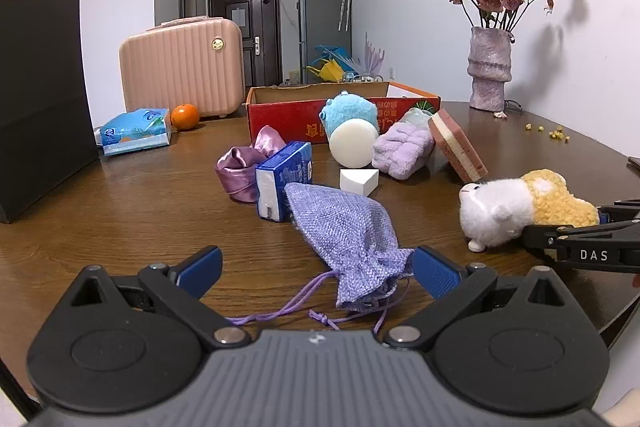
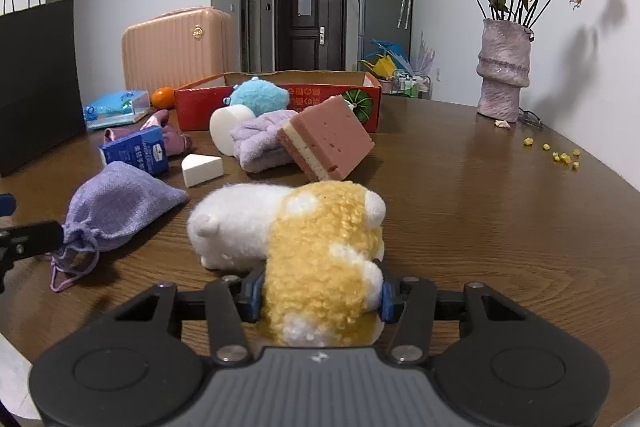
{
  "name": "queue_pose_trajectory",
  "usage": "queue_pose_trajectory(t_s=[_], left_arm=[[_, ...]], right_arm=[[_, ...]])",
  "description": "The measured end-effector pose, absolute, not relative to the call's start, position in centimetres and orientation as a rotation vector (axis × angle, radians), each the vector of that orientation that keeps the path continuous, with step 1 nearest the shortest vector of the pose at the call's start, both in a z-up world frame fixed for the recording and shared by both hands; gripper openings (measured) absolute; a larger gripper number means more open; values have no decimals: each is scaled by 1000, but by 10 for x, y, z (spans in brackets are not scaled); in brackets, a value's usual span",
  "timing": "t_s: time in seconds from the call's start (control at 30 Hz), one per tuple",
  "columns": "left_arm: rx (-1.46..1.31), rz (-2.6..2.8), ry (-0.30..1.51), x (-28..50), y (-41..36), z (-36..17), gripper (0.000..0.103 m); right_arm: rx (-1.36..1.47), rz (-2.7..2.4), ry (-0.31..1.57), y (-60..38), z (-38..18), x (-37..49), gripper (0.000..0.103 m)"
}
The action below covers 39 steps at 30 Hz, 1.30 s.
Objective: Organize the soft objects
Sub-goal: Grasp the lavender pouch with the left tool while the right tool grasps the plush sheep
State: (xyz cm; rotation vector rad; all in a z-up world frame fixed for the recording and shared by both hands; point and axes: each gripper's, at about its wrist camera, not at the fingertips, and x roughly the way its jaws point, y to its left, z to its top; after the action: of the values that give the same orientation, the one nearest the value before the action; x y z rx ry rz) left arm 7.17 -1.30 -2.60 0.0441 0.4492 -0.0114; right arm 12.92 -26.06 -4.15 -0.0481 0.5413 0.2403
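Two hand-held grippers, both angled down over the desk [image 1: 140,195].

Left wrist view: left hand-held gripper [image 1: 316,267] low over the desk, jaws wide apart, nothing clamped. Purple pouch [image 1: 340,223] lies between the blue pads, its gathered neck right by the right pad [image 1: 434,273]; contact unclear. Cords [image 1: 280,313] trail toward the camera. Past it: blue carton [image 1: 282,179] against the pouch's far corner, satin bag [image 1: 240,171] behind the carton, white wedge [image 1: 358,181], white round puff [image 1: 353,143], blue plush [image 1: 348,111] leaning on the red box [image 1: 288,115], lilac towel [image 1: 402,151], pink sponge [image 1: 456,145] tilted. Right hand-held gripper [image 1: 568,223] comes in from the right edge, nearly level, fingers around the yellow rear of the plush dog [image 1: 520,207], which lies on its side on the desk. Far left: black paper bag [image 1: 40,99], tissue pack [image 1: 134,131], orange [image 1: 185,116], pink suitcase [image 1: 182,67]. Vase [image 1: 490,67] with dried roses at the back right.

Right wrist view: right hand-held gripper [image 2: 320,297] clamped on the plush dog [image 2: 312,239], both pads pressed into the yellow fur at its rear; white head points left, body on the desk [image 2: 480,207]. Pouch [image 2: 116,205] to the left, left hand-held gripper's finger [image 2: 32,237] at its neck. Sponge [image 2: 328,143] leans on the towel [image 2: 260,143] just beyond the dog. Box [image 2: 280,99] behind, open top. Yellow crumbs [image 2: 560,155] at right near the vase [image 2: 502,75].
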Motion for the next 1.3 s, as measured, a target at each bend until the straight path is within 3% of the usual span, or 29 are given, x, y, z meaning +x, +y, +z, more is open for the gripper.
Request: queue_pose_trajectory(t_s=[1.17,1.3], left_arm=[[114,56,589,151,-50,-28,103],[107,67,610,158,-49,-31,93]], right_arm=[[47,260,449,-290,-28,150,47],[51,266,456,-289,-31,153,47]])
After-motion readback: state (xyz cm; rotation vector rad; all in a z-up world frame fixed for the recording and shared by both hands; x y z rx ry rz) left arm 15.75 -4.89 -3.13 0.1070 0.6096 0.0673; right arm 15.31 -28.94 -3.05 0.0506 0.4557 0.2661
